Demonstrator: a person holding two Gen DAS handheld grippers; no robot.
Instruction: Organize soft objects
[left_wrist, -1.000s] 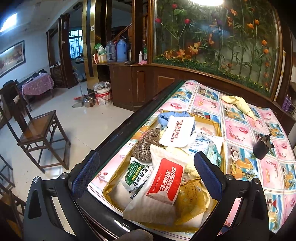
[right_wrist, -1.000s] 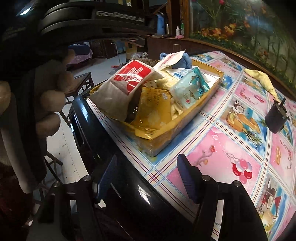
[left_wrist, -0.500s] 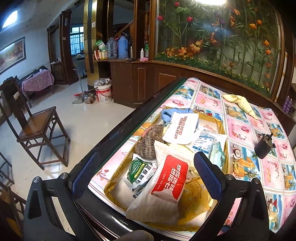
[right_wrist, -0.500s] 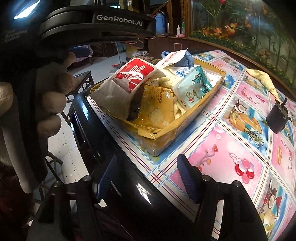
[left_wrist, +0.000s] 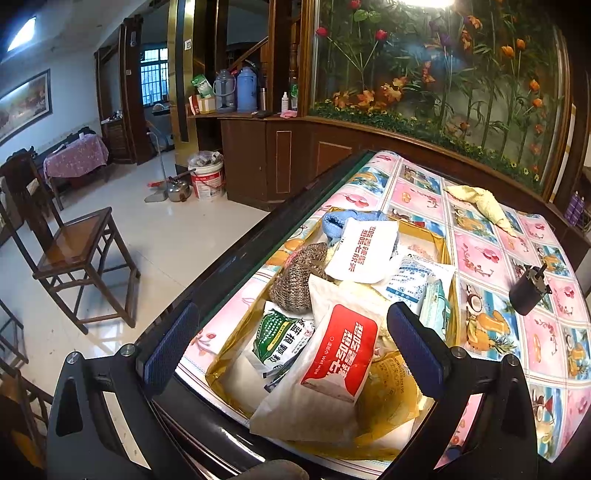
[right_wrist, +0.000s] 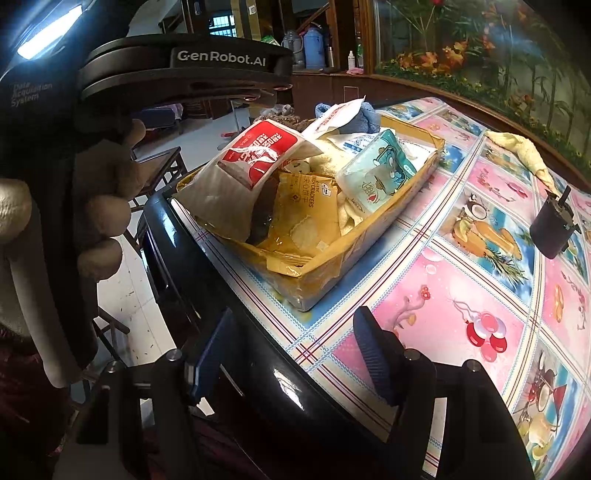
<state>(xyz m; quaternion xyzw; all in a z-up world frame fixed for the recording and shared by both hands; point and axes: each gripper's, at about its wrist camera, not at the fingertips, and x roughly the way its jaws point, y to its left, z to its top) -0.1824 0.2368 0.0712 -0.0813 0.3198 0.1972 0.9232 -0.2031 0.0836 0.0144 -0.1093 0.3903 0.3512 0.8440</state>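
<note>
Both the left gripper (left_wrist: 291, 345) and right gripper (right_wrist: 286, 352) stand open and empty; the packets hide the floor of the tray (right_wrist: 373, 236).

Black hand-held gripper (left_wrist: 291, 347), blue ribbed pads (left_wrist: 413, 347), silver screws.

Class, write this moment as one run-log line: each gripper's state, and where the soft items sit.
left gripper: open, empty | right gripper: open, empty | packets: piled in yellow tray | yellow cloth: loose on table
</note>
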